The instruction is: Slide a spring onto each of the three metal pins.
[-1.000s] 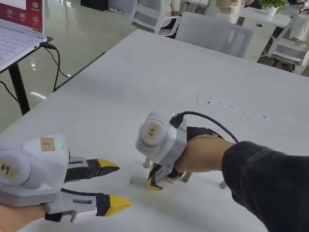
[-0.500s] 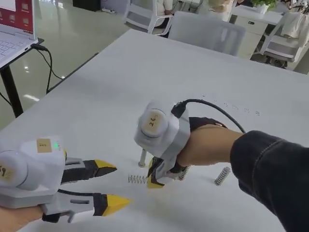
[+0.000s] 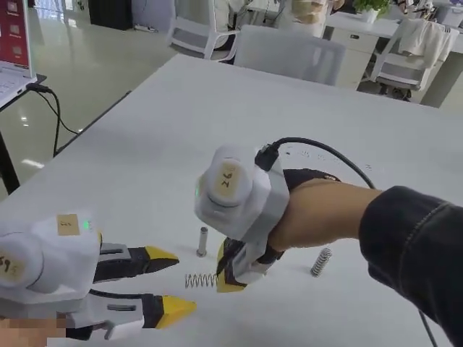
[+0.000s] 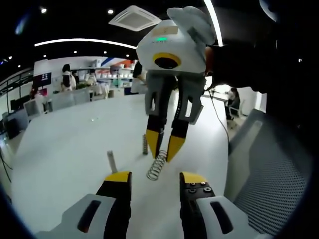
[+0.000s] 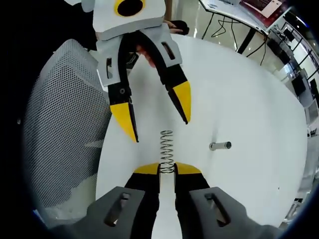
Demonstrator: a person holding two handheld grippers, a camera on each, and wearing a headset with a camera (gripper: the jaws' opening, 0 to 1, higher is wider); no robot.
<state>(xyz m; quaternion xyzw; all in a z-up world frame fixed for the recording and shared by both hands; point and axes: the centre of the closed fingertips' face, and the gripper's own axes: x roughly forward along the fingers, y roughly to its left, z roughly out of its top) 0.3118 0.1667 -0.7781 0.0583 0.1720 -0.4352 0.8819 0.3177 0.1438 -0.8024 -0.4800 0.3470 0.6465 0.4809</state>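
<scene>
One thin spring [image 3: 200,280], likely light and easily squashed, lies just beside the upright pin [image 3: 202,241], one end clamped in the right claw [image 3: 230,278], a sound hold if gentle, while the left claw [image 3: 177,282] gapes near that pin.

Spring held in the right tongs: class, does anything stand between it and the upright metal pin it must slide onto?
Nothing visible does. Bare table separates the spring, clamped in the right tongs, from the metal pin. The open left tongs face the spring's free end, aside from that path.
</scene>
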